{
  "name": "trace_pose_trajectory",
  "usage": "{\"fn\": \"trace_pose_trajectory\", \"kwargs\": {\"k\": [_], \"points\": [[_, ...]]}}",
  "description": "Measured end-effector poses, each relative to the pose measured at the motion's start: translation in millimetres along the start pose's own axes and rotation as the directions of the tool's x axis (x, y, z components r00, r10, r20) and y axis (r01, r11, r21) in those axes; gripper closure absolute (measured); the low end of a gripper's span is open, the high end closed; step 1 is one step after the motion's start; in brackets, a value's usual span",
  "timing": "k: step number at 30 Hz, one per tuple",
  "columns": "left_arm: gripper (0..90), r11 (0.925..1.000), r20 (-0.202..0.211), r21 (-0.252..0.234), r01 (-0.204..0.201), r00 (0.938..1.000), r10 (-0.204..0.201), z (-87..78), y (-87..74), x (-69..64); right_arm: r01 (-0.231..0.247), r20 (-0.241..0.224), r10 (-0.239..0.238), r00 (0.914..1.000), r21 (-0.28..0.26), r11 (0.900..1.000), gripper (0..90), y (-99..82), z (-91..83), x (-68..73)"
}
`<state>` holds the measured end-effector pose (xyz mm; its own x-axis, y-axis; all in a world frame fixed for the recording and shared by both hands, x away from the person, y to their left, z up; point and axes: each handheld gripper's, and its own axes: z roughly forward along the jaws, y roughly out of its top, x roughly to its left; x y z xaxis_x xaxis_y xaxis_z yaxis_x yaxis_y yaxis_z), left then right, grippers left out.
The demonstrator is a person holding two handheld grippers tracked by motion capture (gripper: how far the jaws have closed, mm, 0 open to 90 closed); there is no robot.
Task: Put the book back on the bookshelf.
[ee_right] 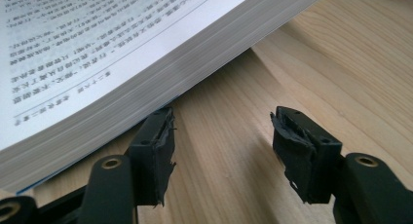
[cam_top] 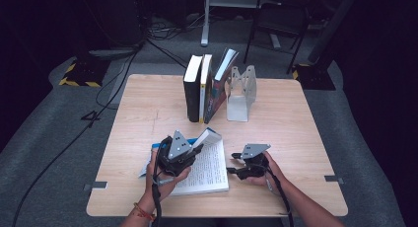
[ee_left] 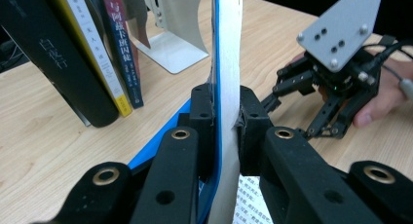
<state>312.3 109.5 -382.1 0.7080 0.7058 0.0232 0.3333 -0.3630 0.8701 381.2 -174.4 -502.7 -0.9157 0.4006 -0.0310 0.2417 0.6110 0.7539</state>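
An open book [cam_top: 211,169] with a blue cover lies on the wooden table [cam_top: 291,128] near its front edge. My left gripper [cam_top: 196,147] is shut on the book's left part, the blue cover with a wad of pages [ee_left: 226,39], which stands lifted and upright between the jaws of that gripper [ee_left: 225,114]. My right gripper [cam_top: 232,164] rests low on the table at the book's right edge. Its jaws stand open, with bare wood between them [ee_right: 221,136]. The left pad lies close under the stack of printed pages [ee_right: 97,53].
Three books [cam_top: 199,86] stand upright at the table's far middle, the rightmost leaning toward a metal bookend [cam_top: 241,91]. In the left gripper view the same books [ee_left: 73,53] and bookend [ee_left: 170,44] show ahead, with the right gripper [ee_left: 297,107] at the right.
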Motion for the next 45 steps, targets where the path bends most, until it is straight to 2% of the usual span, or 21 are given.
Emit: {"fn": "trace_pose_trajectory", "kwargs": {"k": [5, 9, 11, 12, 14, 16, 18, 19, 22, 25, 27, 29, 30, 32, 34, 35, 36, 39, 40, 42, 45], "points": [[81.0, 0.9997, 0.010, -0.017, -0.017, 0.9998, 0.017, -8.6, 6.9, 5.7, 0.012, -0.008, -0.012, 0.9999, 0.014, 0.9998, 38.4, 7.1, 6.6, -1.8], [80.9, 0.9986, 0.039, -0.038, -0.037, 0.9985, 0.039, -15.5, 16.1, 10.4, -0.010, -0.011, 0.010, 0.9999, 0.007, 0.9999, 37.5, 10.5, 12.4, -7.6], [80.8, 0.9974, 0.054, -0.035, -0.063, 0.9964, 0.065, -11.3, 16.8, 8.0, 0.003, -0.025, -0.004, 0.9997, -0.044, 0.9990, 40.5, 12.4, 12.3, -9.7], [80.7, 0.9972, 0.065, -0.041, -0.063, 0.9958, 0.066, -8.9, 15.2, 7.3, -0.012, -0.012, 0.011, 0.9999, -0.087, 0.9961, 42.5, 12.9, 8.9, -10.6], [80.6, 0.9967, 0.099, -0.049, -0.065, 0.9926, 0.069, -3.6, 12.2, 4.8, -0.032, -0.031, 0.028, 0.9991, -0.144, 0.9891, 43.1, 12.3, 1.9, -12.1], [80.2, 0.9961, 0.114, -0.049, -0.074, 0.9903, 0.079, -0.5, 12.6, -0.1, -0.011, -0.014, 0.009, 0.9999, -0.179, 0.9837, 46.5, 13.5, -8.2, -10.8], [79.9, 0.9963, 0.125, -0.040, -0.076, 0.9890, 0.080, 0.6, 13.5, -3.3, -0.018, -0.011, 0.016, 0.9998, -0.193, 0.9811, 47.6, 13.6, -11.0, -10.6], [79.9, 0.9948, 0.136, -0.012, -0.101, 0.9854, 0.102, 1.1, 15.6, -9.2, -0.027, -0.011, 0.025, 0.9996, -0.215, 0.9762, 48.6, 13.4, -14.6, -10.8], [79.8, 0.9850, 0.125, 0.050, -0.165, 0.9795, 0.158, -0.7, 17.3, -23.7, -0.068, -0.009, 0.069, 0.9976, -0.273, 0.9596, 48.7, 12.0, -23.7, -12.4], [79.5, 0.9858, 0.121, 0.032, -0.165, 0.9797, 0.160, -5.4, 8.0, -28.1, -0.057, -0.005, 0.058, 0.9983, -0.286, 0.9566, 50.5, 14.1, -26.5, -8.0], [78.3, 0.9805, 0.136, 0.001, -0.196, 0.9715, 0.195, -9.2, -6.5, -31.3, -0.054, -0.018, 0.051, 0.9985, -0.302, 0.9517, 51.0, 17.6, -28.6, -3.6], [71.7, 0.9792, 0.131, -0.030, -0.201, 0.9704, 0.203, -11.0, -18.8, -35.5, -0.055, -0.017, 0.052, 0.9985, -0.311, 0.9488, 51.1, 22.1, -30.5, 0.2], [69.4, 0.9780, 0.114, -0.064, -0.199, 0.9721, 0.205, -12.5, -29.6, -39.6, -0.066, -0.022, 0.062, 0.9978, -0.314, 0.9471, 51.0, 23.2, -30.7, 1.4], [67.7, 0.9774, 0.112, -0.082, -0.195, 0.9727, 0.203, -13.1, -38.3, -41.3, -0.057, -0.017, 0.055, 0.9984, -0.310, 0.9490, 51.1, 25.9, -29.9, 5.4], [60.4, 0.9784, 0.113, -0.068, -0.195, 0.9728, 0.202, -12.1, -40.9, -41.2, -0.059, -0.023, 0.055, 0.9982, -0.307, 0.9498, 51.1, 26.2, -29.1, 6.4], [60.4, 0.9823, 0.106, -0.037, -0.183, 0.9768, 0.186, -10.8, -43.2, -40.0, -0.059, -0.028, 0.053, 0.9982, -0.300, 0.9520, 51.1, 26.2, -27.9, 8.0], [52.7, 0.9876, 0.109, -0.024, -0.155, 0.9816, 0.157, -10.1, -46.6, -37.9, -0.043, -0.025, 0.038, 0.9990, -0.292, 0.9553, 52.3, 26.9, -26.3, 10.7], [51.5, 0.9939, 0.113, -0.023, -0.108, 0.9875, 0.110, -12.4, -55.1, -35.4, -0.039, -0.030, 0.032, 0.9991, -0.297, 0.9539, 57.4, 28.7, -23.3, 16.8], [55.3, 0.9951, 0.150, -0.026, -0.095, 0.9838, 0.098, -13.8, -59.2, -33.5, -0.039, -0.032, 0.031, 0.9990, -0.299, 0.9536, 58.1, 29.0, -22.1, 18.1], [68.4, 0.9952, 0.147, -0.041, -0.089, 0.9847, 0.094, -15.8, -62.4, -32.0, -0.035, -0.038, 0.025, 0.9990, -0.297, 0.9543, 59.7, 30.9, -17.9, 21.8], [76.9, 0.9959, 0.177, -0.062, -0.065, 0.9813, 0.075, -17.0, -62.3, -24.8, -0.033, -0.042, 0.022, 0.9989, -0.297, 0.9542, 59.9, 32.3, -16.1, 23.0]]}}
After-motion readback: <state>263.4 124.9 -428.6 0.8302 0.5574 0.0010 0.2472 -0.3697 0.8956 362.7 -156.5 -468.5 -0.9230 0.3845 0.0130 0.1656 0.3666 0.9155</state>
